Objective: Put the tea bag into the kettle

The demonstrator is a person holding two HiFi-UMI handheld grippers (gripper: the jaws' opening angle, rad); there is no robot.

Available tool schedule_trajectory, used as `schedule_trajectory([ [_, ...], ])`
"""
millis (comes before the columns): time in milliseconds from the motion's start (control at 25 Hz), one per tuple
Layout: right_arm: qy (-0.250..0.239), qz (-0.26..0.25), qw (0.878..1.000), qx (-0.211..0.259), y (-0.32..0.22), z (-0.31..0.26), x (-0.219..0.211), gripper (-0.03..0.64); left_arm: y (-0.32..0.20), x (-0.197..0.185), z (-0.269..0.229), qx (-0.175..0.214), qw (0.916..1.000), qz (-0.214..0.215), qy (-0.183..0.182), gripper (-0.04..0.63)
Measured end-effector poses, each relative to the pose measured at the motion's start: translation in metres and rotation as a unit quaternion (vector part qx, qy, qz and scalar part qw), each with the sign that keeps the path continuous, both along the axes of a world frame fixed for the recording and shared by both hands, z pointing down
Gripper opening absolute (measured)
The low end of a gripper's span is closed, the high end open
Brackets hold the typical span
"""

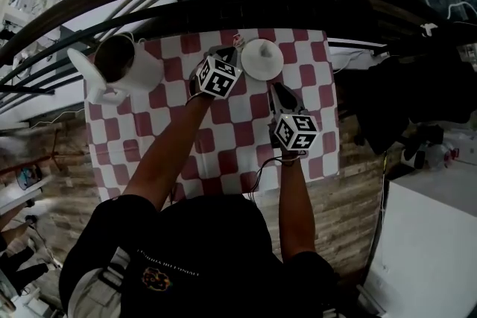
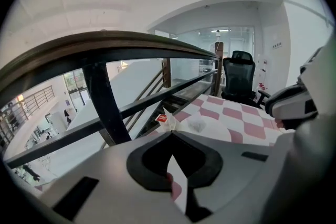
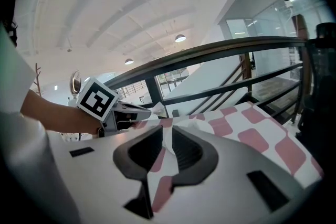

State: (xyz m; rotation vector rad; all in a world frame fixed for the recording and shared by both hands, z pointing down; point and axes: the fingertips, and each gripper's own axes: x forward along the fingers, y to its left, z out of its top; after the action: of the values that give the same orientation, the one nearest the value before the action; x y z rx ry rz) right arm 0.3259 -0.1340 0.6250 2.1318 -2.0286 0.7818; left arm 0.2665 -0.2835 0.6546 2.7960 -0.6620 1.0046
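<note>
Head view first: the white kettle (image 1: 145, 71) stands at the left end of the checkered bench (image 1: 246, 153), mouth open to the camera, well apart from the white plate (image 1: 253, 69) at the far edge. The left tongs (image 1: 234, 47) reach in just beside that plate. The right tongs (image 1: 279, 91) hang over the cloth, nearer the person.

Left gripper view: tongs clamped tight, and right at their tips is the paper tag (image 2: 164, 118) of the tea bag (image 2: 198, 124), red label showing. The pouch sits just beyond, over the plate; whether it touches, I cannot tell.

Right gripper view: jaws part-way apart, only checkered cloth between them, nothing held. Off to the left, the other tongs, white tag at their nose.
</note>
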Motion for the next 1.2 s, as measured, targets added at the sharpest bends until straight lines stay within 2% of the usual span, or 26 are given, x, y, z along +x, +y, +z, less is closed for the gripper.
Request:
schedule_trajectory([
  [240, 0.005, -0.022, 1.0, 0.009, -0.002, -0.013, -0.021, 0.066, 0.015, -0.035, -0.022, 0.015, 0.9997, -0.017, 0.01, 0.0],
  [600, 0.01, -0.064, 0.998, 0.016, -0.002, -0.024, -0.06, 0.066, 0.025, -0.098, -0.068, 0.044, 0.9954, -0.073, 0.043, 0.0],
  [920, 0.014, -0.114, 0.993, 0.023, -0.012, -0.032, -0.105, 0.066, 0.024, -0.15, -0.117, 0.078, 0.9869, -0.122, 0.071, 0.0],
  [1200, 0.014, -0.146, 0.989, 0.031, -0.017, -0.039, -0.131, 0.066, 0.022, -0.19, -0.147, 0.11, 0.9773, -0.163, 0.079, 0.0],
])
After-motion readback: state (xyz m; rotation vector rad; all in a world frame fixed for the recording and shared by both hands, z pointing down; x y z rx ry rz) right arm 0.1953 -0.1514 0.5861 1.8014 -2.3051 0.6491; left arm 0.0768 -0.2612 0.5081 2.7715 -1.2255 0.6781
